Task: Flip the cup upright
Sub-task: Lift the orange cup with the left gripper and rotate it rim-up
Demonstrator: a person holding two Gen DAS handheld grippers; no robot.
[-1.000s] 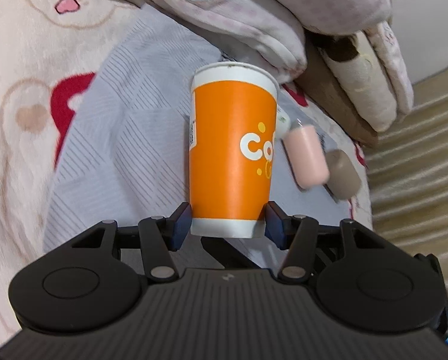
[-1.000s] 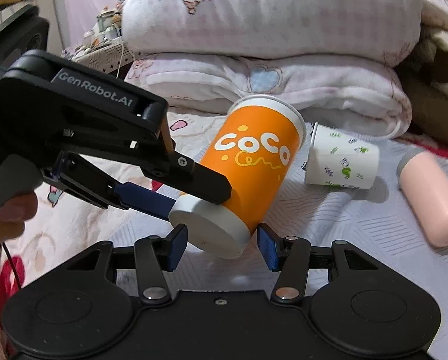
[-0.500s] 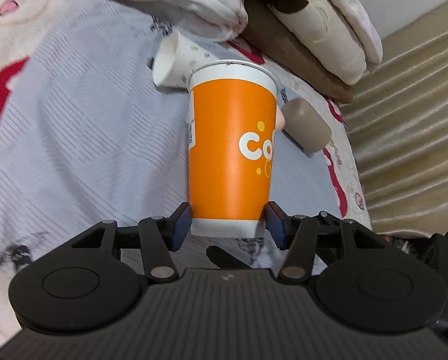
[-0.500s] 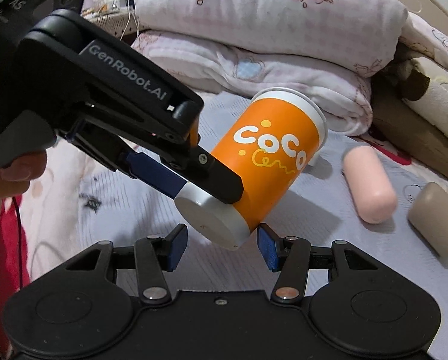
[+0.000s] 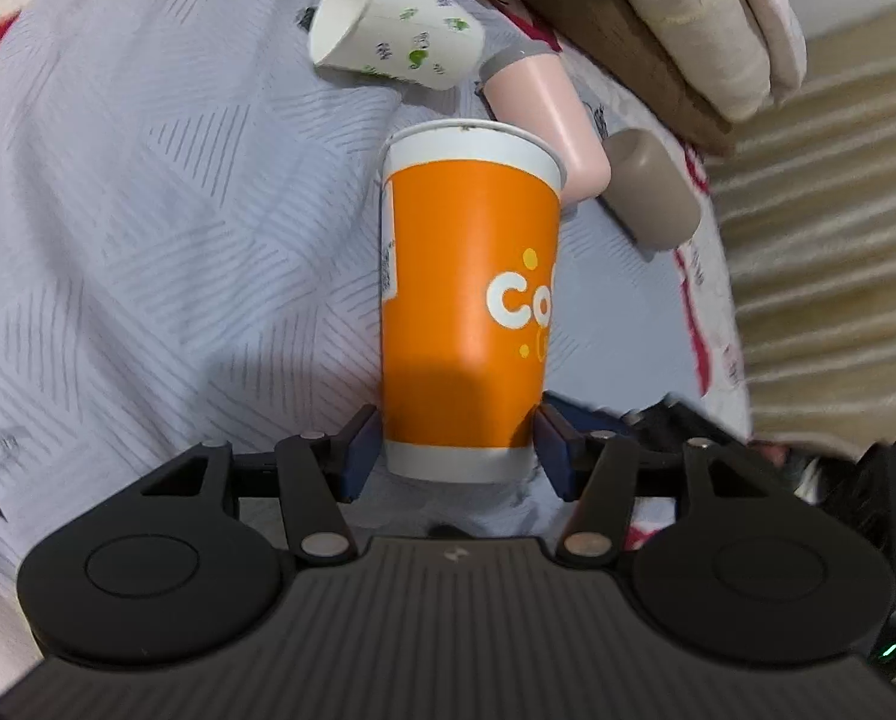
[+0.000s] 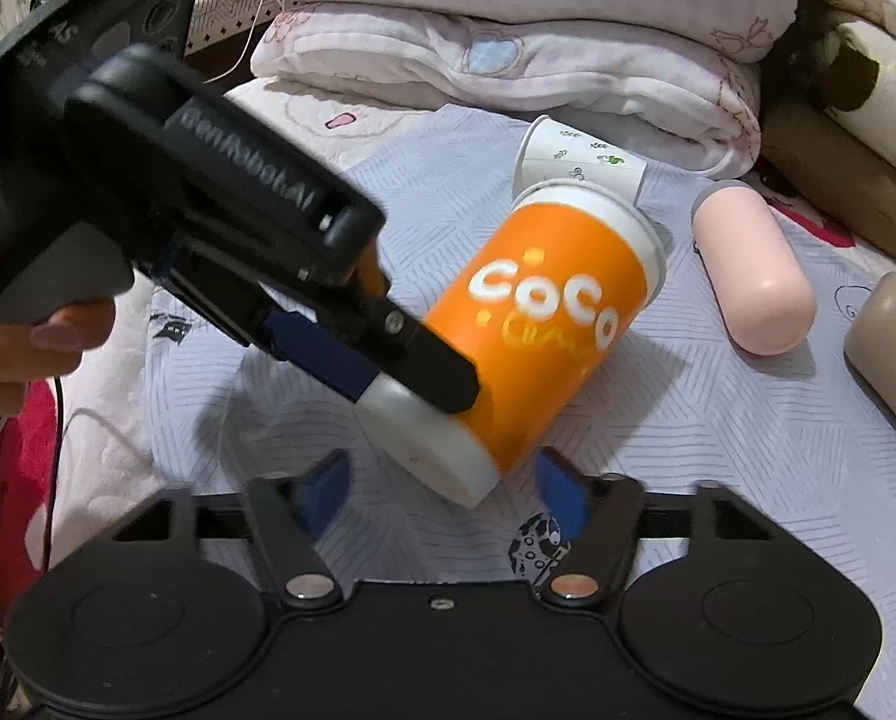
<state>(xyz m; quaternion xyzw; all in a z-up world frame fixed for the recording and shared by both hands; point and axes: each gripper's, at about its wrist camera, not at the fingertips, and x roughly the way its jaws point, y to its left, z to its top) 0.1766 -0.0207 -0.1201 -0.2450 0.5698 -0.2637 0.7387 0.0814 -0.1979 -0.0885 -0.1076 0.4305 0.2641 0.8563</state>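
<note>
Tall orange paper cup w/ white rim (image 5: 469,300) tilted above grey patterned cloth (image 5: 147,210), base pinched by left gripper (image 5: 457,447); right gripper (image 6: 441,495) spread apart just below base, not touching; small white printed cup (image 6: 580,162) on its side nearby

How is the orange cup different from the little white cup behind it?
The orange cup is taller and plain orange with white lettering; the white cup is shorter with small green prints. The orange cup is gripped near its base by the left gripper; the white cup lies free on the sheet. Both are tipped, not upright.
</note>
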